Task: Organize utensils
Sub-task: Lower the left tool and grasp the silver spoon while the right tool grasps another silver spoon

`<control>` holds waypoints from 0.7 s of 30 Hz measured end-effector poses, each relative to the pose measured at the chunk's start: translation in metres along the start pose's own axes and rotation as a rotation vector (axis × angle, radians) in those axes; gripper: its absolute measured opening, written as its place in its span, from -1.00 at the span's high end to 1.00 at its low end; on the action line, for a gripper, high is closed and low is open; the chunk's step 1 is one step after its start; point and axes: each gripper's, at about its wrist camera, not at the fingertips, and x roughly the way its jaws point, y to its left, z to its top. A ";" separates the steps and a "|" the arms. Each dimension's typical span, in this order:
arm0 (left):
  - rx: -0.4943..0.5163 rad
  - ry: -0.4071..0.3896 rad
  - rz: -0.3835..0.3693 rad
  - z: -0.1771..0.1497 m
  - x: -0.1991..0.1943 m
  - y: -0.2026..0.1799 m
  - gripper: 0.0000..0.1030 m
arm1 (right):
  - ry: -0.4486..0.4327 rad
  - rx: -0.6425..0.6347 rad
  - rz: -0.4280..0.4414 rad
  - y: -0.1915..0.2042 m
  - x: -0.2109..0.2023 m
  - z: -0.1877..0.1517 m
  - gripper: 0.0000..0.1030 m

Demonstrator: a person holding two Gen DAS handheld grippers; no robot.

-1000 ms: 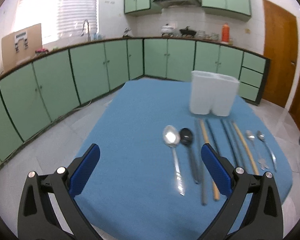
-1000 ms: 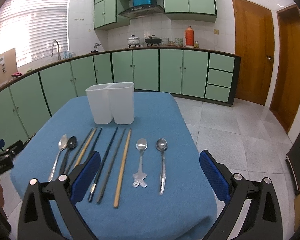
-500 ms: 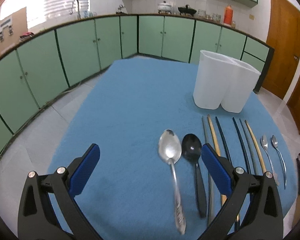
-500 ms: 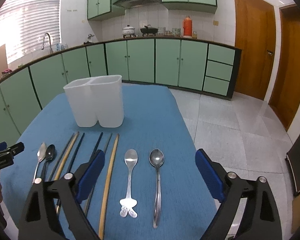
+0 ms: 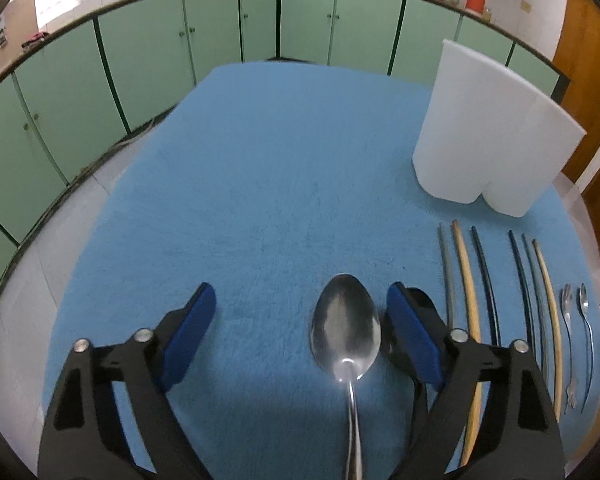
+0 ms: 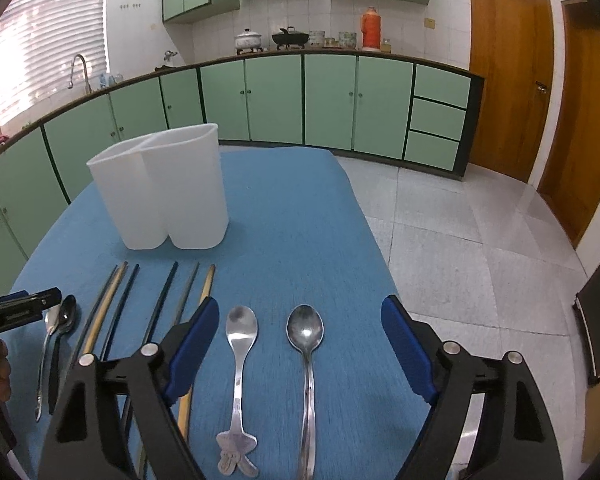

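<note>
My left gripper (image 5: 300,316) is open, low over the blue cloth, with a large silver spoon (image 5: 346,332) lying between its pads. A black spoon (image 6: 65,320) lies just right of it, mostly hidden behind the right pad in the left wrist view. My right gripper (image 6: 300,332) is open, astride two small silver spoons: one with a figured handle (image 6: 240,340) and a plain one (image 6: 306,340). Several chopsticks (image 6: 156,312) lie in a row between the spoon pairs. A white two-compartment holder (image 6: 164,192) stands upright behind them and looks empty.
The blue cloth (image 5: 280,168) covers the table, whose edges fall off close on the left and right. Green cabinets (image 6: 328,100) line the room behind. The left gripper also shows at the left edge of the right wrist view (image 6: 16,308).
Both grippers have moved forward and down toward the cloth. The large silver spoon now lies between my left pads and the two small spoons lie between my right pads.
</note>
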 end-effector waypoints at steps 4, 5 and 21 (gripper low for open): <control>-0.001 0.012 0.000 0.003 0.006 0.002 -0.56 | 0.010 -0.003 0.000 0.001 0.008 0.001 -0.58; -0.002 0.015 -0.001 0.004 0.007 0.002 -0.55 | 0.012 -0.003 -0.001 -0.001 0.008 0.001 -0.58; -0.009 0.004 -0.031 -0.008 0.002 0.001 0.01 | 0.038 0.008 0.002 -0.001 0.021 0.002 -0.58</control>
